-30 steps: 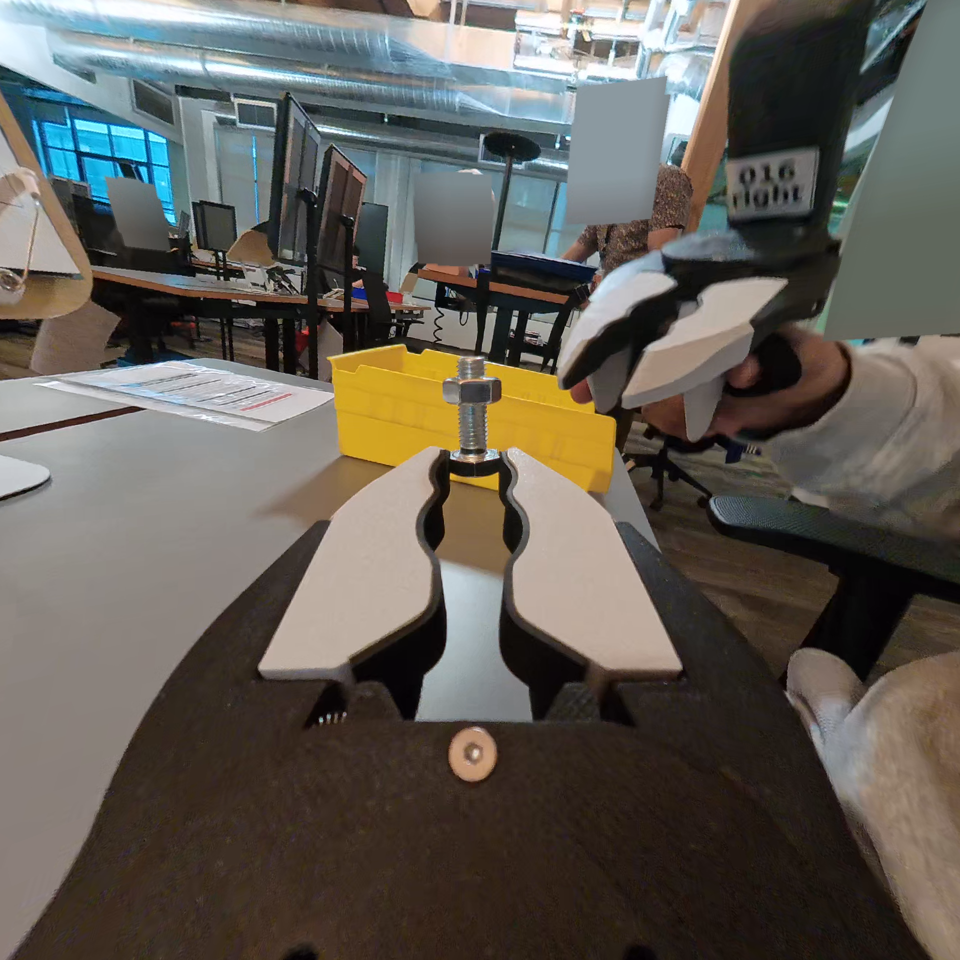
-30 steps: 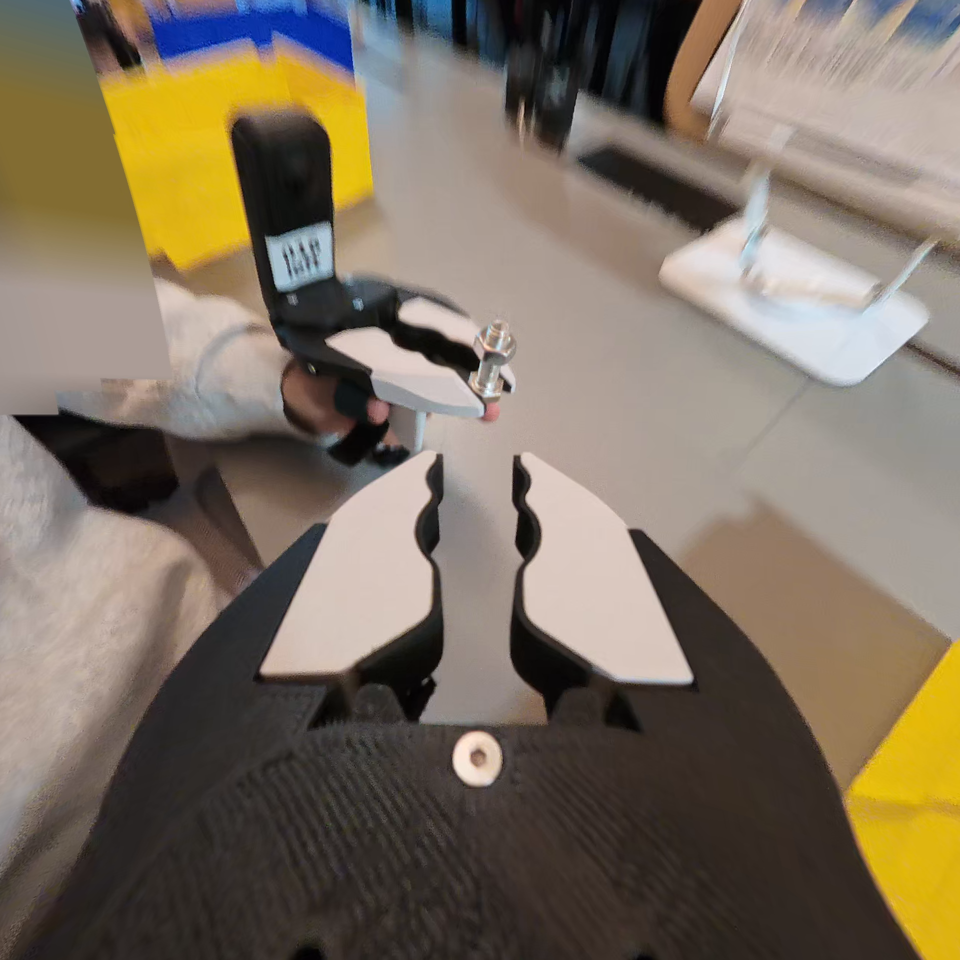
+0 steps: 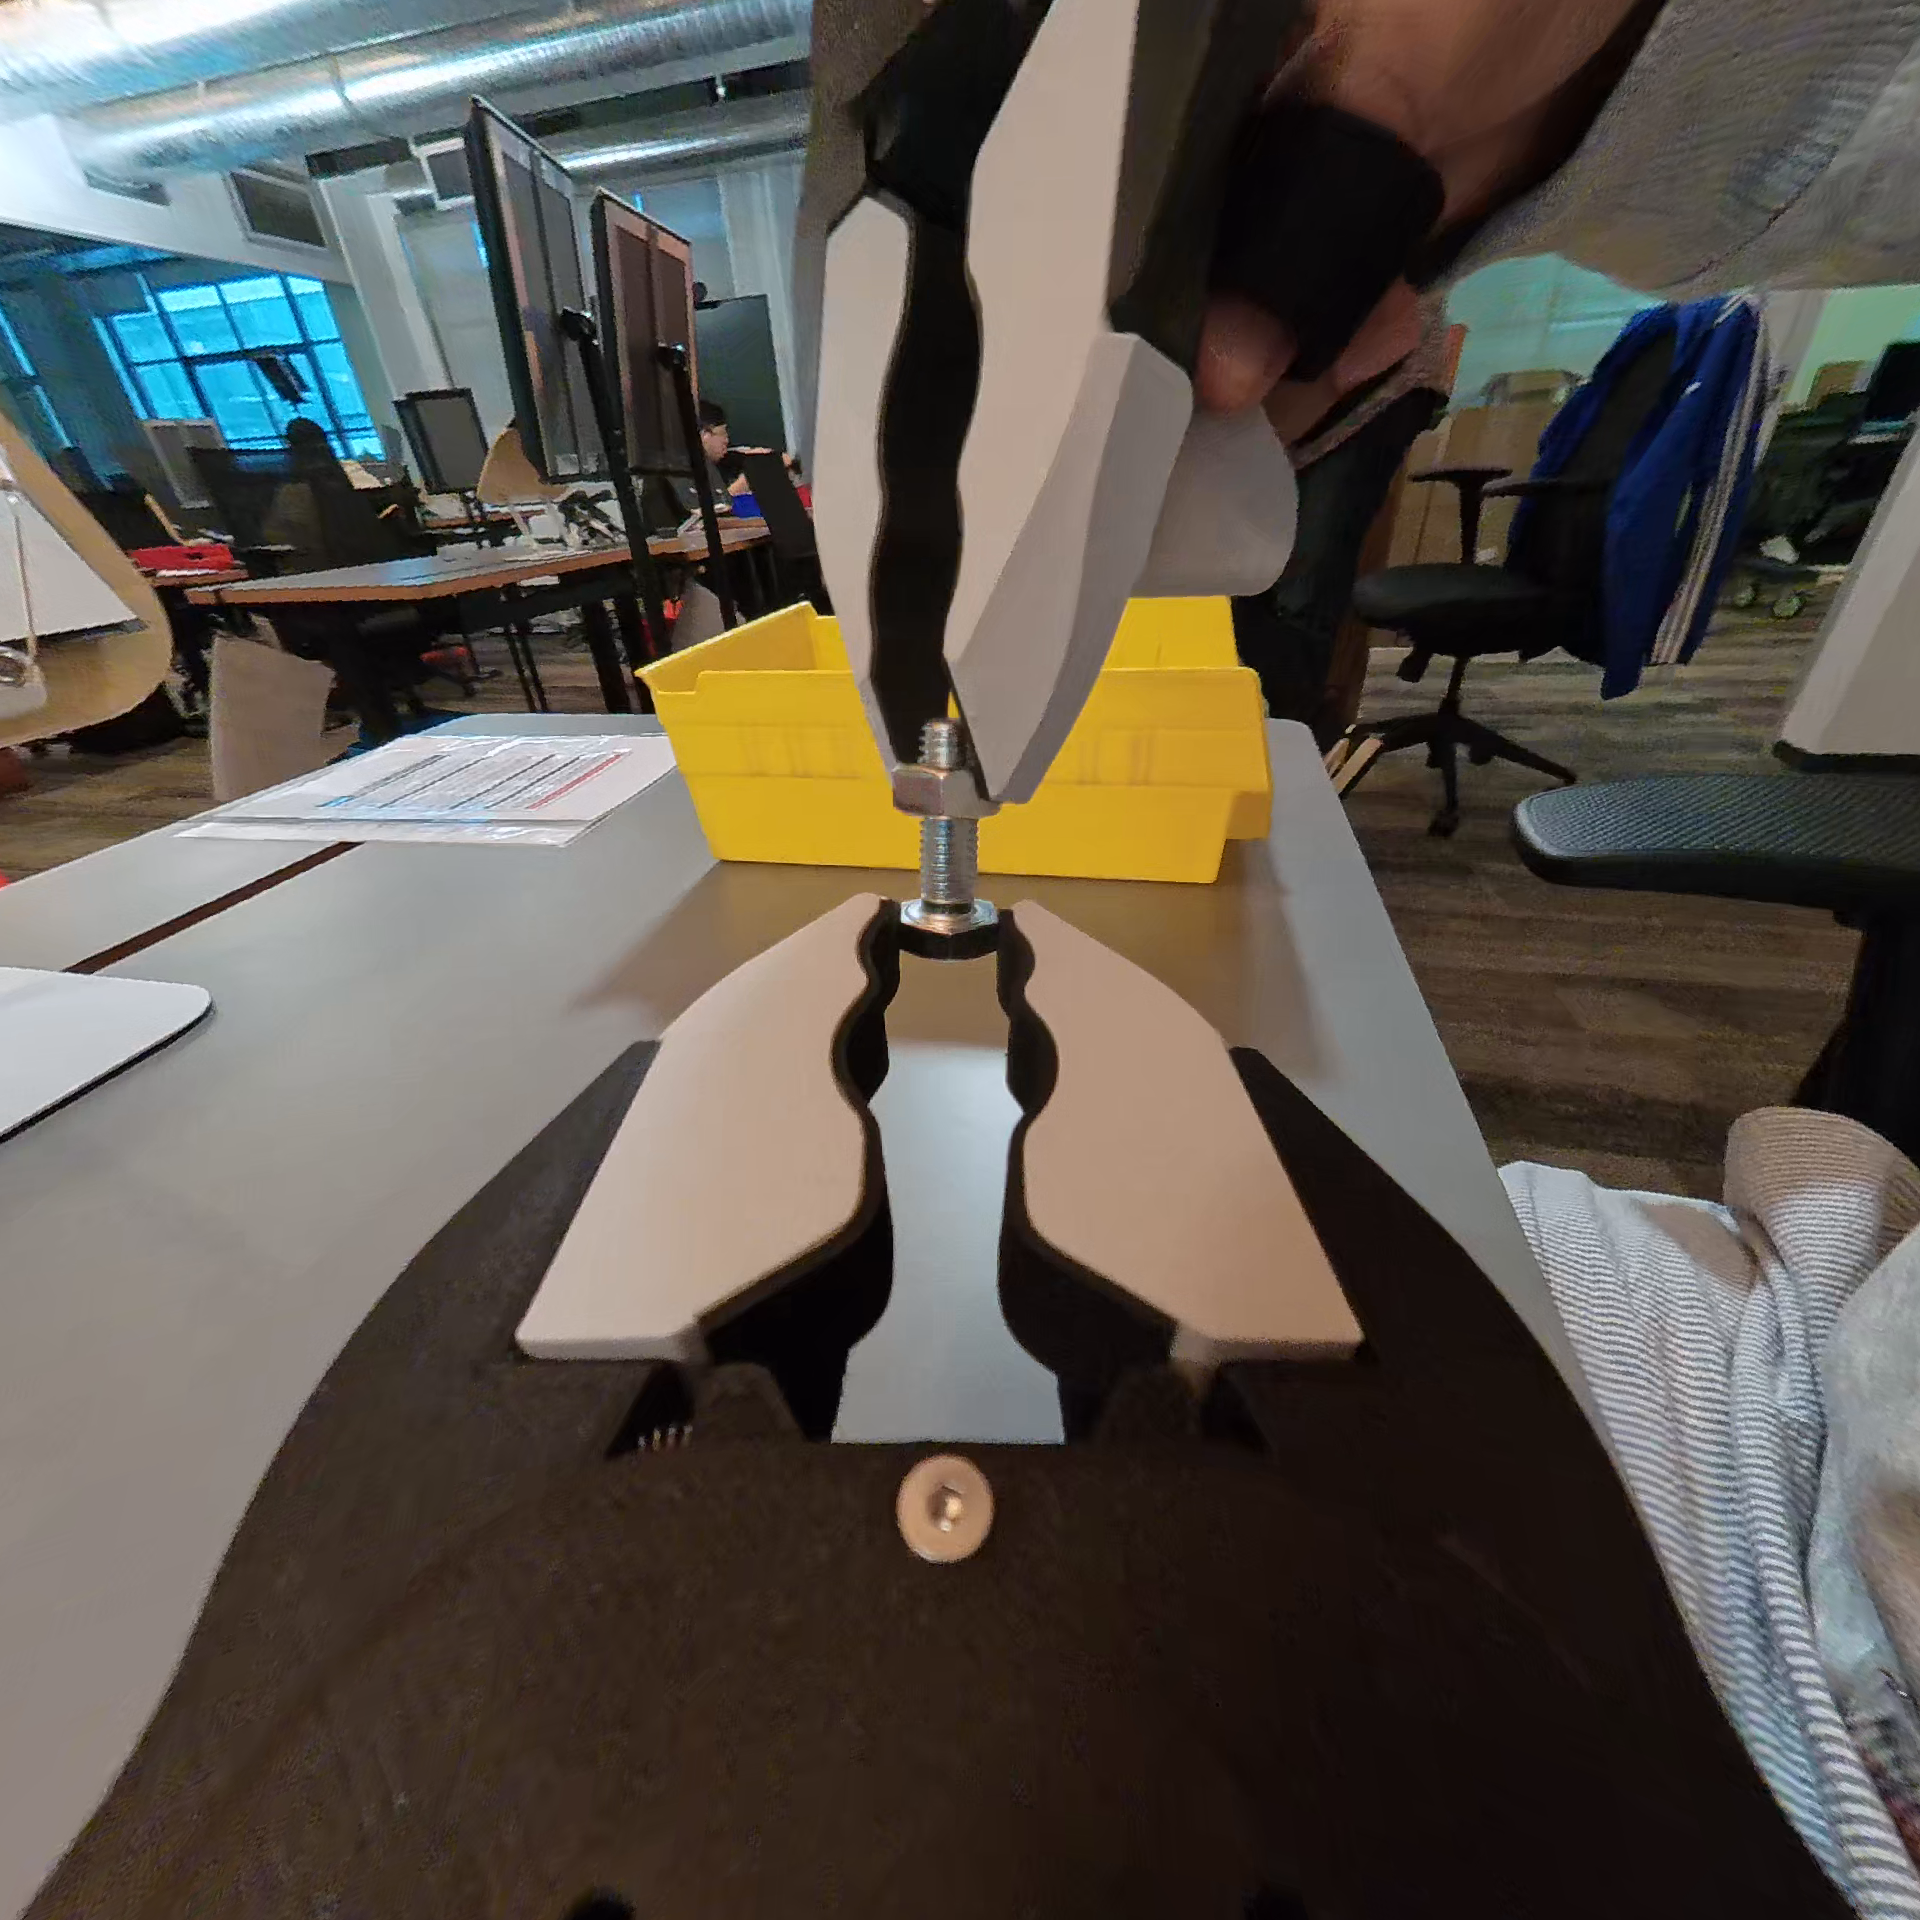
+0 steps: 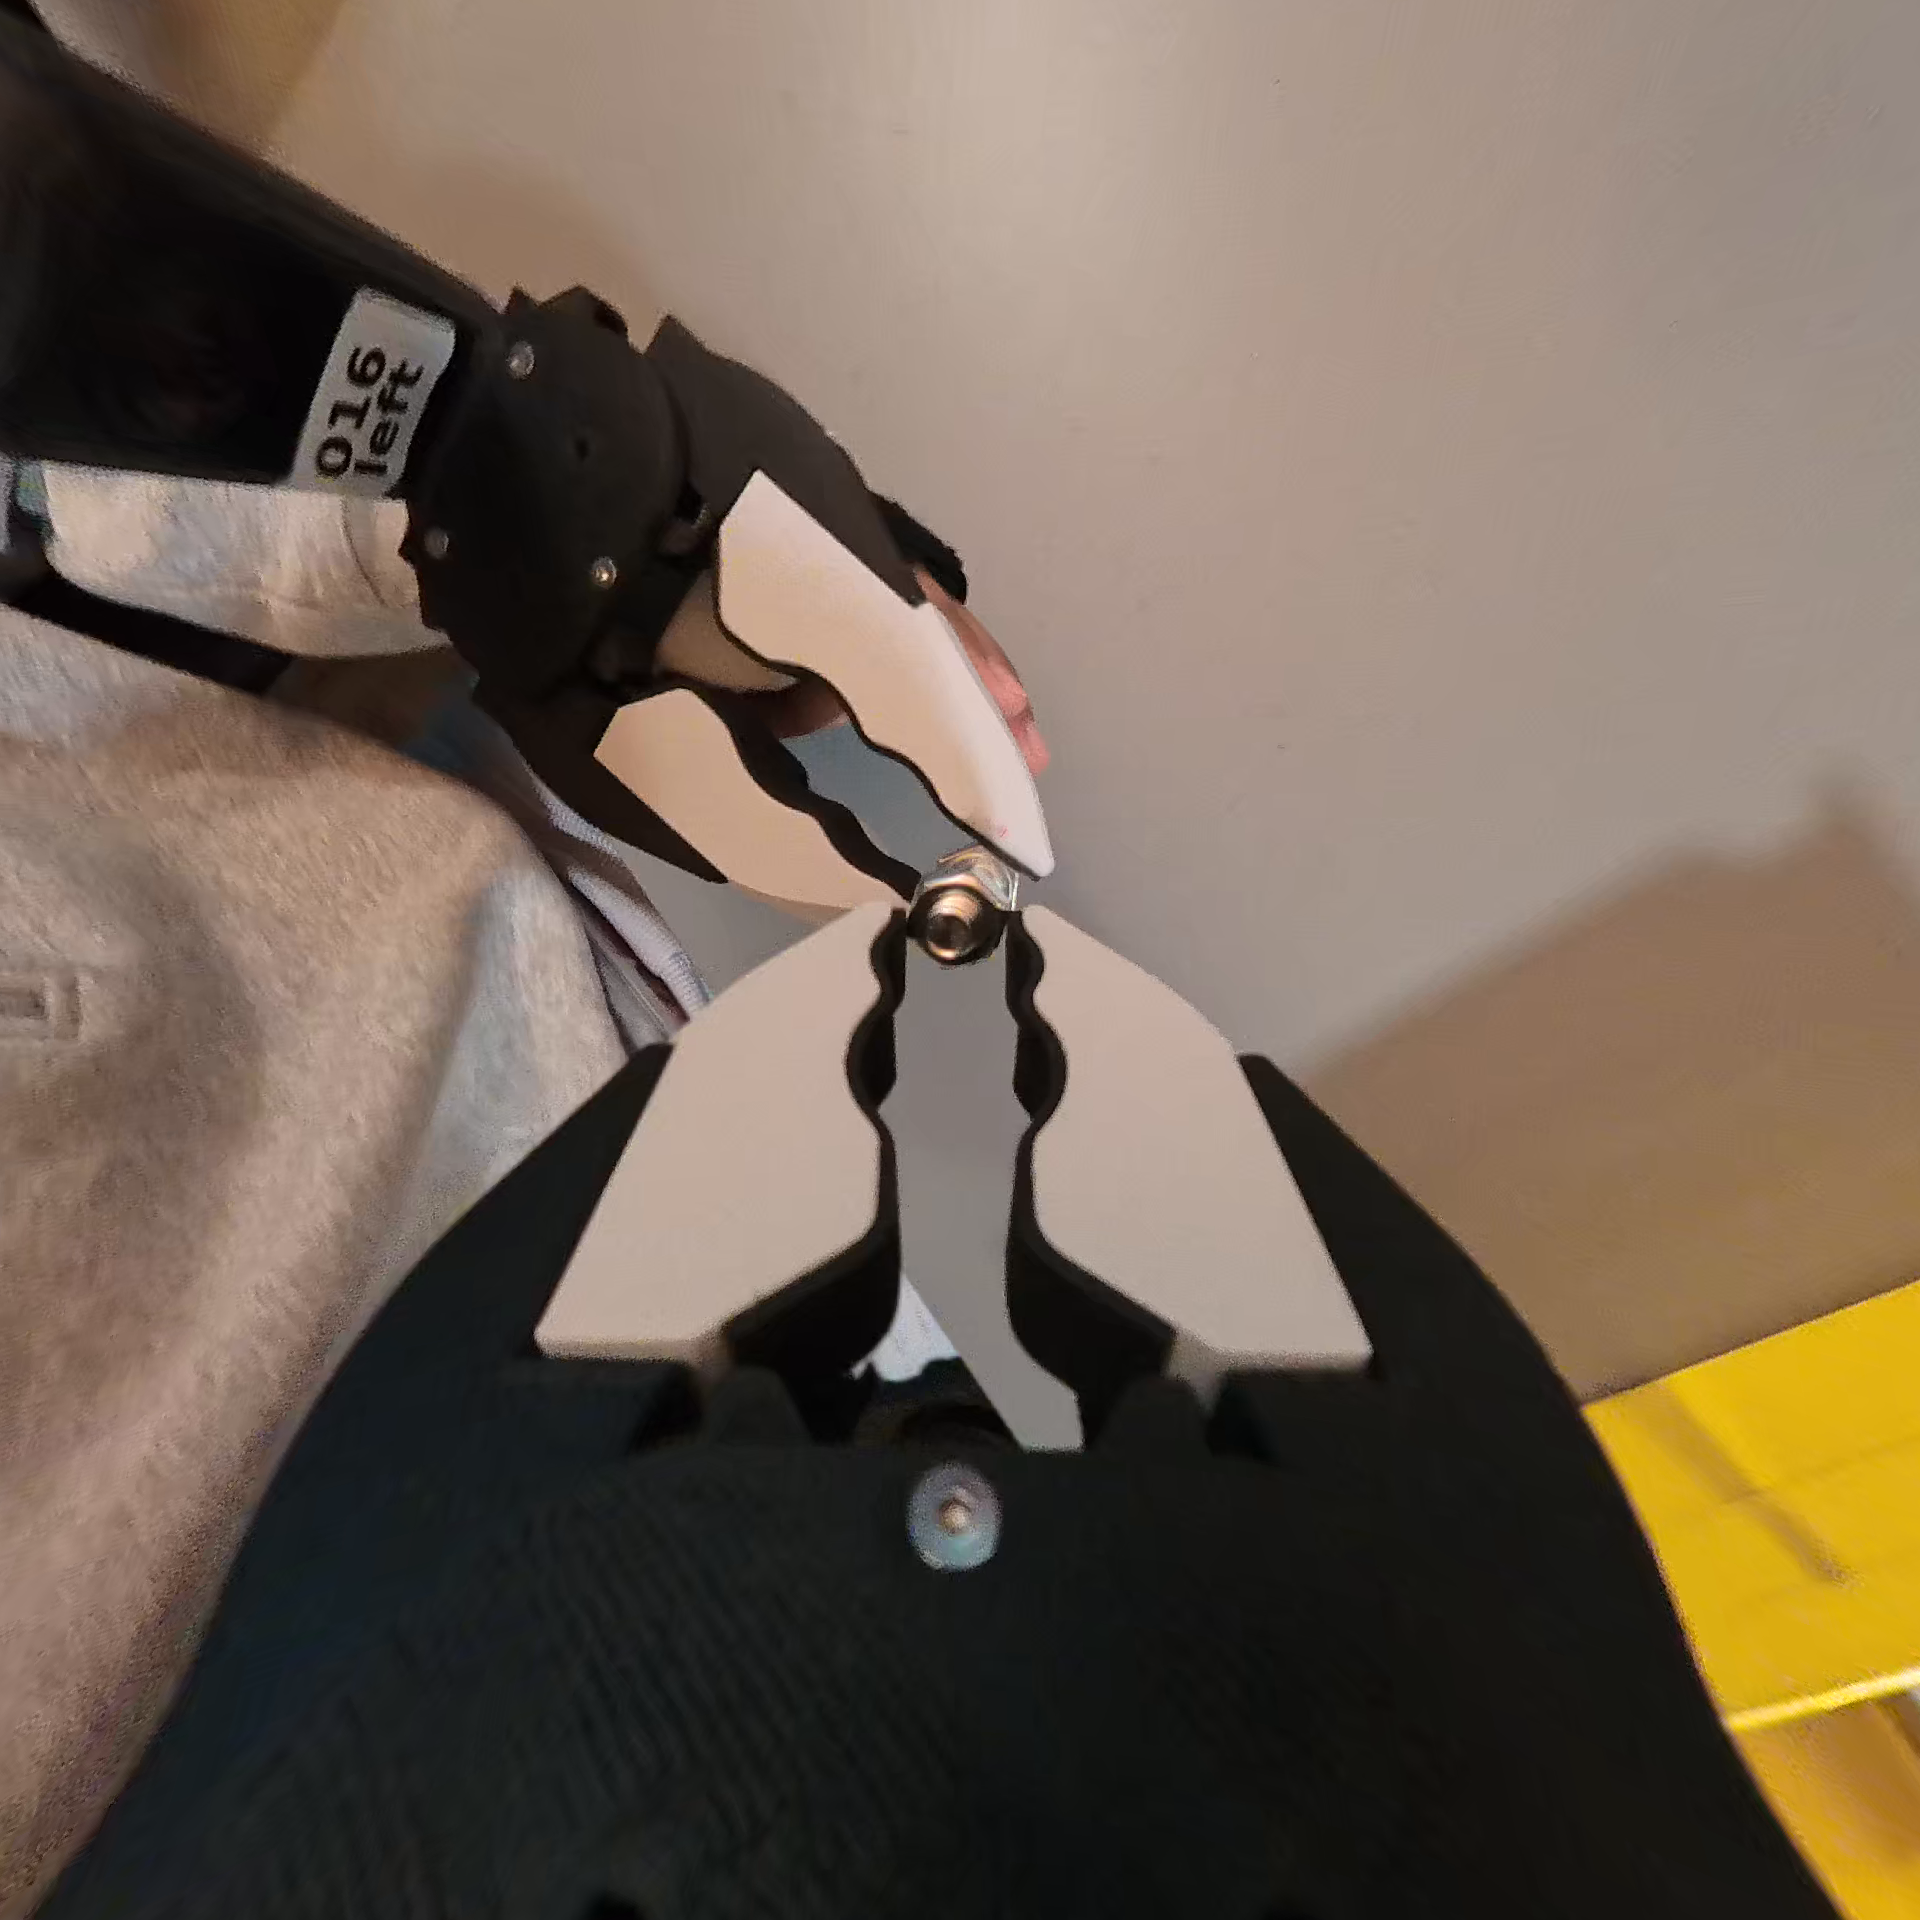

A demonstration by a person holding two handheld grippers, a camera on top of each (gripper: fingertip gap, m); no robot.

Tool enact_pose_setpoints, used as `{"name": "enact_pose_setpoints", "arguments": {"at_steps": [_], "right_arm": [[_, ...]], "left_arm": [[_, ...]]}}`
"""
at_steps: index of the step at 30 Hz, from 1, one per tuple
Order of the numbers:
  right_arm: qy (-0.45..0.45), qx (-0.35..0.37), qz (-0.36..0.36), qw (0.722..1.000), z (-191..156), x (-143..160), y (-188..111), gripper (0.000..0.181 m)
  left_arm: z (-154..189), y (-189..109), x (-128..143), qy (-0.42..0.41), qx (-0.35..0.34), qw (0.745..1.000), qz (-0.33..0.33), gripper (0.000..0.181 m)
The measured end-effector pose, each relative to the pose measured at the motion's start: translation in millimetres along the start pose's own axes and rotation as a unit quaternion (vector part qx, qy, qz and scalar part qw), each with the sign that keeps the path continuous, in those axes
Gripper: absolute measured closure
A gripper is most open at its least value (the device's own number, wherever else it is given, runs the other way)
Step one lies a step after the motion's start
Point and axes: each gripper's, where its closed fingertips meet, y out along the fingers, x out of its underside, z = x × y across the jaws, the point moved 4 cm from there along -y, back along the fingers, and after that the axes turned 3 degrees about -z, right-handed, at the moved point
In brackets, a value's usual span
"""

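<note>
My left gripper (image 3: 948,923) is shut on the head of a steel bolt (image 3: 943,854) and holds it upright above the grey table (image 3: 312,1091). A hex nut (image 3: 933,790) sits near the top of the thread. My right gripper (image 3: 940,777) comes down from above, and its fingertips close on the nut from both sides. In the right wrist view I look down the bolt's axis: the right gripper (image 4: 956,920) clamps the nut (image 4: 958,925), and the left gripper (image 4: 971,871) reaches in from the upper left, held by a hand in a grey sleeve.
A yellow bin (image 3: 1091,821) stands just behind the bolt near the table's right edge; it also shows in the right wrist view (image 4: 1766,1507). A paper sheet (image 3: 457,779) and a white pad (image 3: 73,1039) lie to the left. Office chairs (image 3: 1714,842) stand to the right. The grippers are tip to tip, or close to it.
The right gripper moved from the upper right down over the bolt and closed on the nut. The left gripper still holds the bolt upright in much the same place.
</note>
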Motion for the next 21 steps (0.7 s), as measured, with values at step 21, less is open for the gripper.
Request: {"name": "enact_pose_setpoints", "arguments": {"at_steps": [21], "right_arm": [[-0.121,0.082,-0.032,0.989,-10.4,-12.0,-5.8,0.156]], "left_arm": [[-4.3,-5.9,-8.6,-0.061,0.034,0.997,0.040,0.163]]}}
